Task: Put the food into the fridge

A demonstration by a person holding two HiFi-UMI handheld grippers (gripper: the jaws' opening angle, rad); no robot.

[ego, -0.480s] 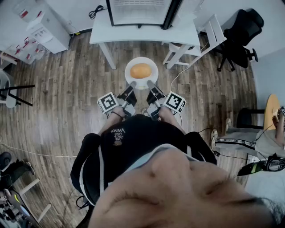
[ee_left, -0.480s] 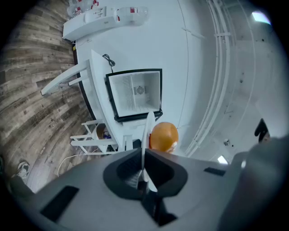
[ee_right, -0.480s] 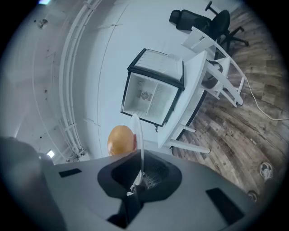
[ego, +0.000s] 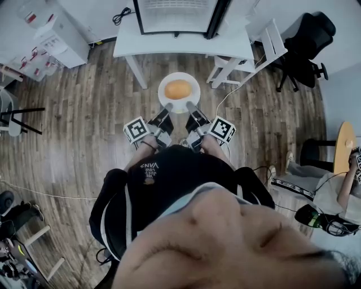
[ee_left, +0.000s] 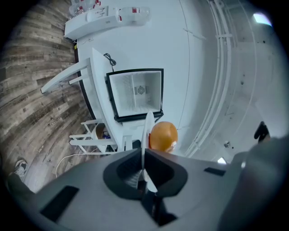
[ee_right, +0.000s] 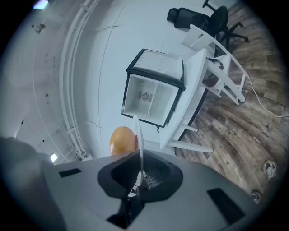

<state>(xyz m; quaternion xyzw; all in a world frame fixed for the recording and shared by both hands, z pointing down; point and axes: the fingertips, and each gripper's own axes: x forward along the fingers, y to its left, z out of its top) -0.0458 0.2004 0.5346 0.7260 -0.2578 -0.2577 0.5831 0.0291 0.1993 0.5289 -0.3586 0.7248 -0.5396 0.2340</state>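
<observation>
Fridge (ego: 176, 16): top cut off, head view, 12 o'clock.
Orange (ee_left: 163, 136): part hidden behind plate (ee_left: 147, 131) edge, left gripper view.
Person (ego: 341, 195): cut off, 4 o'clock.

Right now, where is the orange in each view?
Head view: orange top centre, on the plate.
Left gripper view: orange at centre, right of the plate's edge.
Right gripper view: orange left of centre, left of the plate's edge.
Shared landmark: open fridge beyond it.

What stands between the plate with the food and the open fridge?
Nothing visible. The left gripper and right gripper clamp the plate, food on it; the fridge on the table ahead stands open, facing it.
</observation>
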